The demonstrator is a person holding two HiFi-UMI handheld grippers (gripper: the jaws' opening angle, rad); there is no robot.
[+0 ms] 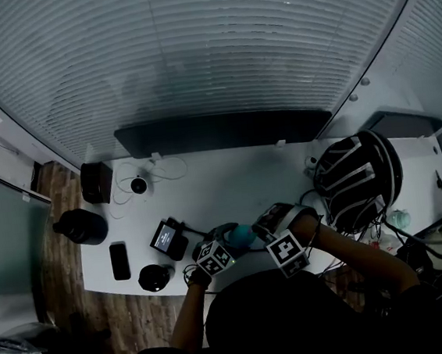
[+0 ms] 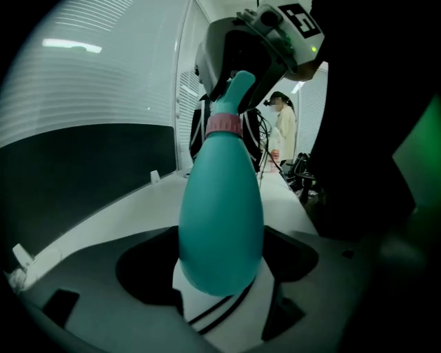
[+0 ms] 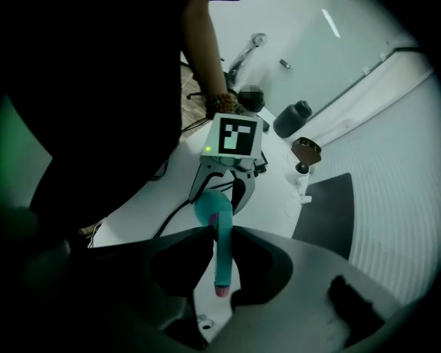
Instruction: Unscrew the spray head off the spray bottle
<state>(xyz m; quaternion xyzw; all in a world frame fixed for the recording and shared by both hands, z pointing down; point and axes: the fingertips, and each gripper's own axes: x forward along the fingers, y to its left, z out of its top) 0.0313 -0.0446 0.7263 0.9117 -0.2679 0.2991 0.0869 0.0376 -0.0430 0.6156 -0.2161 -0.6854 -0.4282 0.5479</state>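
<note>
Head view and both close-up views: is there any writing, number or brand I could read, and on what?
No readable text anywhere.
Teal plastic spray bottle and its teal spray head: plain, no label.
White cubes with black square markers: patterns, not letters.
Small black device with lit screen: too small to read.

Seen from the head view, the spray bottle (image 1: 241, 233) is a mere teal sliver between the marker cubes (image 1: 213, 255). The spray head (image 2: 236, 96) loses its tip inside the right tongs (image 2: 241, 69) — and a round black object (image 1: 155, 277) on the table (image 1: 230, 187) is too dark to name.
</note>
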